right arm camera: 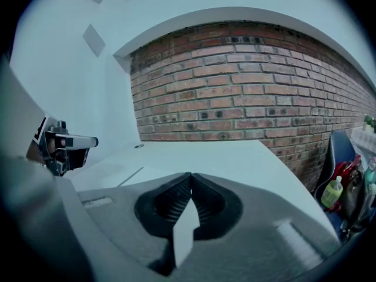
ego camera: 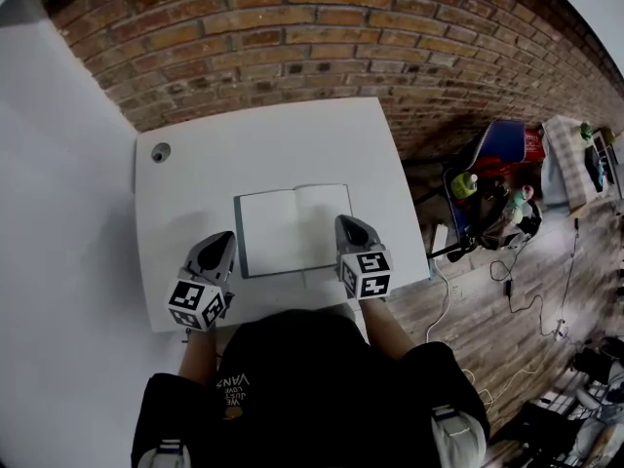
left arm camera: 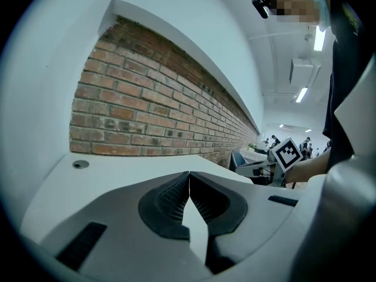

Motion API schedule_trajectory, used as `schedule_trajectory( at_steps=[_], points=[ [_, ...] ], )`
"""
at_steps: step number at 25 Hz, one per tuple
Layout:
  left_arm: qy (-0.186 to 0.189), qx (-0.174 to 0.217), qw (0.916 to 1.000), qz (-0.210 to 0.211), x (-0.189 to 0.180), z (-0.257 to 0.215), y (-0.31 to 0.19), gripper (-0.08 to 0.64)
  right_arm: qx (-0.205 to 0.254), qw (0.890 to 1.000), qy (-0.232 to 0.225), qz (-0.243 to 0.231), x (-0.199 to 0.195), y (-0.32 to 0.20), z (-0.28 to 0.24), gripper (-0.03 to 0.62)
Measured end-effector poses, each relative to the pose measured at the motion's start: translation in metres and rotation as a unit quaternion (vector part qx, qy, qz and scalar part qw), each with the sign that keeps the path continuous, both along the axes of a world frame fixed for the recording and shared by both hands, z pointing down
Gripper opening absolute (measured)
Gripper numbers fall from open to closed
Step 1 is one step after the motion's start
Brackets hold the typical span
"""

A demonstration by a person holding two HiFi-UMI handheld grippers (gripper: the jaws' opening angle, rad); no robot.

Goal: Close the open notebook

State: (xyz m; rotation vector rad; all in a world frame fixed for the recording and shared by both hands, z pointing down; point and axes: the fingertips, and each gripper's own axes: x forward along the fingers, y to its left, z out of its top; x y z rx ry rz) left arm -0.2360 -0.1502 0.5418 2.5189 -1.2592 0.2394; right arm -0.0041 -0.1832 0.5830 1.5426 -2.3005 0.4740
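Nearest you, both tools sit low at the table's front edge. Your left gripper (ego camera: pixel 223 236) is clenched with nothing between its pads. Your right gripper (ego camera: pixel 343 221) is clamped the same way, also empty.

Between them the open notebook (ego camera: pixel 292 228) lies flat on the white table (ego camera: pixel 283 139), blank pages up. Your left tip is just beside its left edge and your right tip is at its right edge.

With the jaws closed you can only nudge, and I judge a nudge on that smooth top would slide the whole book instead of turning a cover. Catch loose pages alone and they may crease or flop back. Brace one side first.

Beyond lie a small round hole (ego camera: pixel 160 152) in the tabletop and the brick wall (ego camera: pixel 292 27).
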Motion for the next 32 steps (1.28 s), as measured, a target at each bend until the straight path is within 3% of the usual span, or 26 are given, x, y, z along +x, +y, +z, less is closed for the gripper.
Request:
schedule_trajectory(
  at_steps=[11,22,32],
  points=[
    [0.009,-0.089,0.9958,-0.018,-0.006,0.049,0.009,0.012,-0.041,0.998,0.040,-0.012,0.000,0.004,0.038,-0.002],
    [0.022,-0.165,0.9847,-0.053,-0.015,0.083,0.015,0.012,-0.089,0.994,0.055,-0.011,0.011,0.012,0.073,-0.002],
    [0.001,-0.204,0.9780,-0.046,-0.008,0.101,0.012,0.012,-0.117,0.990,0.072,-0.009,0.019,0.015,0.088,-0.002]
  ],
)
